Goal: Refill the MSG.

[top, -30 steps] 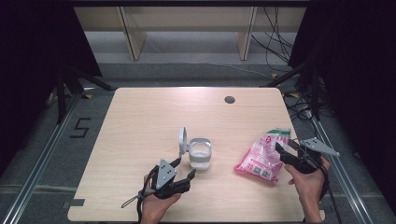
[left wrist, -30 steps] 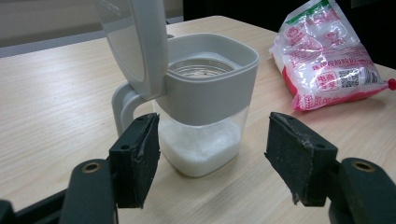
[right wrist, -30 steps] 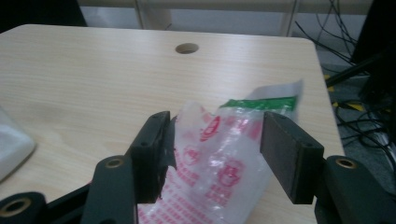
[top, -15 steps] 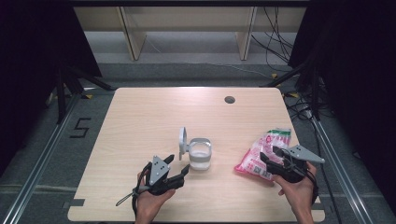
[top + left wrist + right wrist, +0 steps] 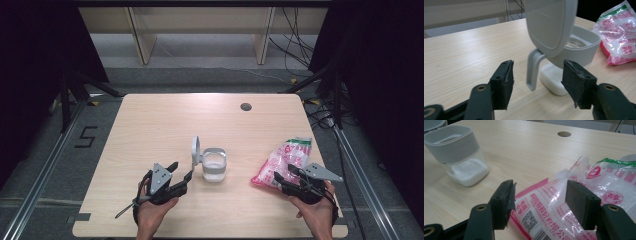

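Near the front middle of the pale wooden surface (image 5: 150, 120): a small grey-rimmed container (image 5: 214, 165) with clear lower walls, white granules at the bottom, hinged lid (image 5: 195, 149) standing upright, curved handle (image 5: 533, 67) facing the left claw (image 5: 181, 169). Left claw just beside that handle, jaws apart after closing a little, handle between them, untouched. To the right, well apart: a crinkled clear bag (image 5: 285, 161) printed in red, pink and green. Right claw (image 5: 283, 173) at the bag's near edge, jaws apart after opening slightly, pads off the plastic.
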A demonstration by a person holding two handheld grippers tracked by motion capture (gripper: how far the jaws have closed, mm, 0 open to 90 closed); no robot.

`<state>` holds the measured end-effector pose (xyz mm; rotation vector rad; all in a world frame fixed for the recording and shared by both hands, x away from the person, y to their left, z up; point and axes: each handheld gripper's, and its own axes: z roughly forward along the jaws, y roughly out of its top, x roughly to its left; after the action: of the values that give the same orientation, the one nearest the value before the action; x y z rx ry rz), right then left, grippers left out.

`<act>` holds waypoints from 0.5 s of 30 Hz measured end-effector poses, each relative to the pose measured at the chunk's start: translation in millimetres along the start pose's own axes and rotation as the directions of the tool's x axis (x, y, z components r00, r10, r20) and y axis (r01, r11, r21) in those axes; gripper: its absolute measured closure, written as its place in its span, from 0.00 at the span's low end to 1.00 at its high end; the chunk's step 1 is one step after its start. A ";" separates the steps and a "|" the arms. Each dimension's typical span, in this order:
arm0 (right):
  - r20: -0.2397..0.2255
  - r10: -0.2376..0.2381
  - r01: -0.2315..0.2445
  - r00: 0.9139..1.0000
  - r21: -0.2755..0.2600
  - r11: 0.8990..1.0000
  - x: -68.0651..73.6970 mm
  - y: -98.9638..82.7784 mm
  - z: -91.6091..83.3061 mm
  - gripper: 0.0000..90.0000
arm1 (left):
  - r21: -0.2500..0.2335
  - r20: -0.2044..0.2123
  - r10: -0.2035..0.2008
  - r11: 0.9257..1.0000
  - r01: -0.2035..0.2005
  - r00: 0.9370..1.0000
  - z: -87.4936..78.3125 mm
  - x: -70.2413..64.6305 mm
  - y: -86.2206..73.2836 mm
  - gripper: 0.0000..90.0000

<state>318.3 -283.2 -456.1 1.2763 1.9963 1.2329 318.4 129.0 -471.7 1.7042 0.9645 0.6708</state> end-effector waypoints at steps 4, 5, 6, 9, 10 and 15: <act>-0.011 -0.038 0.038 0.999 -0.002 0.999 1.6 -1.9 0.4 0.45 | 0.010 -0.016 0.001 1.000 -0.001 1.000 -0.6 5.8 -0.7 0.51; -0.016 -0.033 0.033 0.999 0.005 0.999 3.2 -2.3 -0.3 0.45 | 0.010 -0.017 0.002 1.000 -0.002 1.000 -0.4 6.4 -0.5 0.51; -0.022 -0.040 0.041 0.999 0.006 0.999 4.0 -3.0 -0.2 0.45 | 0.009 -0.014 -0.006 1.000 0.006 1.000 0.3 7.0 -0.4 0.52; -0.026 -0.053 0.053 0.998 0.015 0.998 5.6 -5.0 -0.9 0.45 | -0.002 -0.017 0.006 1.000 -0.006 1.000 2.0 9.9 1.2 0.55; -0.037 -0.042 0.043 0.998 0.016 0.999 6.8 -6.1 -0.3 0.45 | 0.000 -0.019 0.008 1.000 -0.008 1.000 2.5 10.5 2.1 0.56; -0.036 -0.057 0.057 0.998 0.017 0.998 8.0 -8.6 -1.7 0.45 | -0.015 -0.026 0.021 1.000 -0.021 0.999 5.0 13.9 6.8 0.59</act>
<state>309.4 -278.3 -462.1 1.2054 2.0591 1.2212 331.6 137.3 -467.1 1.6977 0.9587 0.7141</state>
